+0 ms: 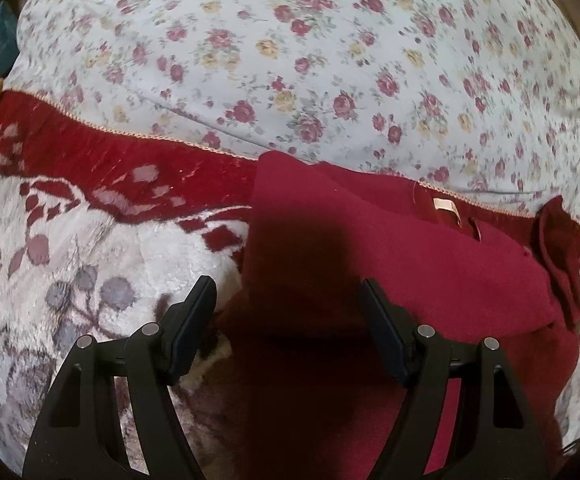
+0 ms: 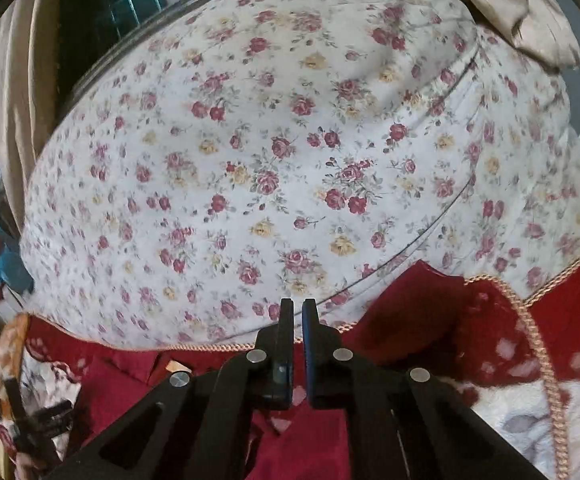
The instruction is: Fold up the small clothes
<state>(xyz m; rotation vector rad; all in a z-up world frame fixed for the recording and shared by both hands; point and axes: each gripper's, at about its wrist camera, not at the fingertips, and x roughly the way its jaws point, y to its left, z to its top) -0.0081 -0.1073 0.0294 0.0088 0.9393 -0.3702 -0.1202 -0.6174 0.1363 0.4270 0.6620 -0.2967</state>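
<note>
A: Item: dark red knit garment (image 1: 390, 248), soft, matte, sewn neck label; lies on the plush red-and-white blanket (image 1: 90, 264) at the near edge of the bed, touching the rose-print sheet (image 1: 330, 60).

B: Tongs?

A: Left tongs (image 1: 288, 312) open, empty, over the garment. Right tongs (image 2: 298, 320) closed; whether cloth is pinched, cannot tell.

B: Handling?

A: Likely: pinch one layer at a corner, lift low, lay edges flush.
</note>
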